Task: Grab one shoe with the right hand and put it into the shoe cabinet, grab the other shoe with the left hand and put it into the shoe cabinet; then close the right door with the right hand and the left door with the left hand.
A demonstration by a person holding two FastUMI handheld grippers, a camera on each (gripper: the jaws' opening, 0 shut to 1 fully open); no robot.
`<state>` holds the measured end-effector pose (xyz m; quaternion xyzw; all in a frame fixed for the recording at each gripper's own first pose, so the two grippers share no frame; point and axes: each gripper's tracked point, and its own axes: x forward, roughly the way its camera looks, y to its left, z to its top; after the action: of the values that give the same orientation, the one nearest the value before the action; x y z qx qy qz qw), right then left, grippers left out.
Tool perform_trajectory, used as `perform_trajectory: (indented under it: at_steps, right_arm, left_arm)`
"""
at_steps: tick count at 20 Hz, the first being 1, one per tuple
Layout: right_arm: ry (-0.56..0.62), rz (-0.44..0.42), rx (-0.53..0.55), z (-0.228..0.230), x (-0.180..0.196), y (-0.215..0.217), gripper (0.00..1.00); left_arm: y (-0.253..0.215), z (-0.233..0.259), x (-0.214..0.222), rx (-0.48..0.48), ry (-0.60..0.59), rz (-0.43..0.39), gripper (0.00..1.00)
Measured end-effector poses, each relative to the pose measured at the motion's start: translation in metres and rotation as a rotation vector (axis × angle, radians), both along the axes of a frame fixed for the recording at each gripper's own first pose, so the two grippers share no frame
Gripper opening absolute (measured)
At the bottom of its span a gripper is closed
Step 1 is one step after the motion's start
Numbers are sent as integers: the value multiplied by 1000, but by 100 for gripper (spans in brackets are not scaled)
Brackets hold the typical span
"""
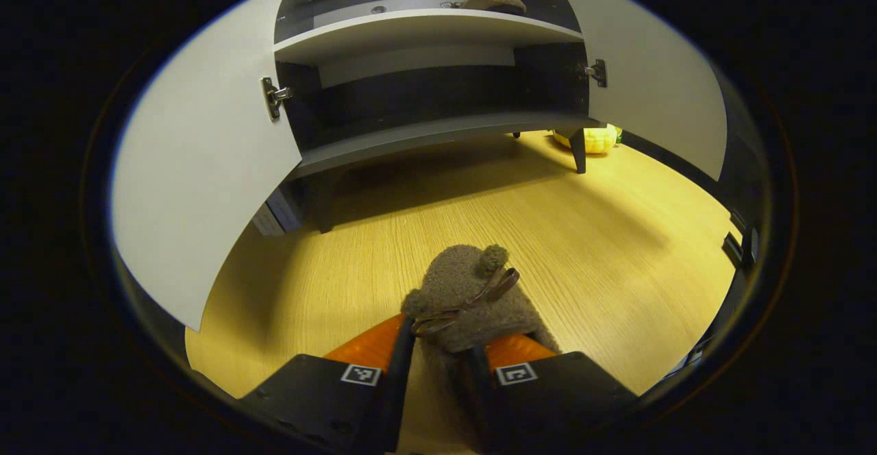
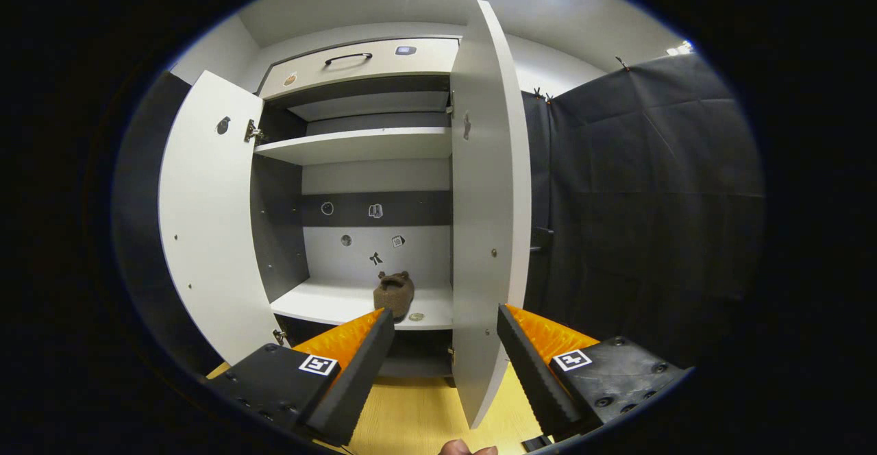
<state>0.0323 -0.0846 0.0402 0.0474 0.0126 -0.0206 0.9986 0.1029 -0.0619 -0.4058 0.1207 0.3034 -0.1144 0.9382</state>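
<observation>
1. A fuzzy brown slipper (image 1: 473,297) with a small bow lies on the wooden floor (image 1: 603,236) in the left gripper view, its heel end between the fingers of the left gripper (image 1: 442,366), which press on it from both sides.
2. The other slipper (image 2: 394,293) sits on a white shelf (image 2: 342,304) inside the shoe cabinet (image 2: 356,146), seen in the right gripper view.
3. The right gripper (image 2: 445,345) hangs before the cabinet with its fingers spread wide, holding nothing.
4. The left door (image 2: 205,222) and right door (image 2: 490,201) both stand open.
5. A yellow object (image 1: 595,140) lies on the floor beside a cabinet leg.
</observation>
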Motion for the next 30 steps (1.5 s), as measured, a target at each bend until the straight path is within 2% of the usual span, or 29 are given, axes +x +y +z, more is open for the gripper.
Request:
perform_trajectory:
  at_steps: [1, 2, 3, 5, 10, 14, 18, 25, 30]
  right_arm:
    - [4, -1, -2, -1, -1, -2, 98]
    - [7, -3, -4, -2, -2, -3, 98]
    - [8, -3, -5, -2, -2, -3, 98]
    - [-2, -5, -2, 0, -4, -7, 98]
    - [-4, 2, 15, -3, -5, -10, 98]
    - [2, 17, 19, -7, -6, -10, 99]
    - [2, 18, 18, -10, -6, -16, 99]
    - [21, 19, 48, -22, -3, -25, 98]
    - [24, 14, 46, -29, -9, -37, 98]
  left_arm:
    - [1, -3, 2, 16, 6, -1, 36]
    - [5, -3, 3, 36, 4, 4, 31]
    - [4, -2, 3, 41, 13, 3, 17]
    - [3, 5, 1, 58, 23, 4, 12]
    - [1, 55, -8, 82, 9, 17, 10]
    - [-11, 116, -19, -16, 46, 67, 8]
    - [-10, 190, -9, -28, 23, 117, 8]
    - [-14, 336, 47, -62, -116, 186, 8]
    - [-23, 406, 108, -86, -191, 209, 7]
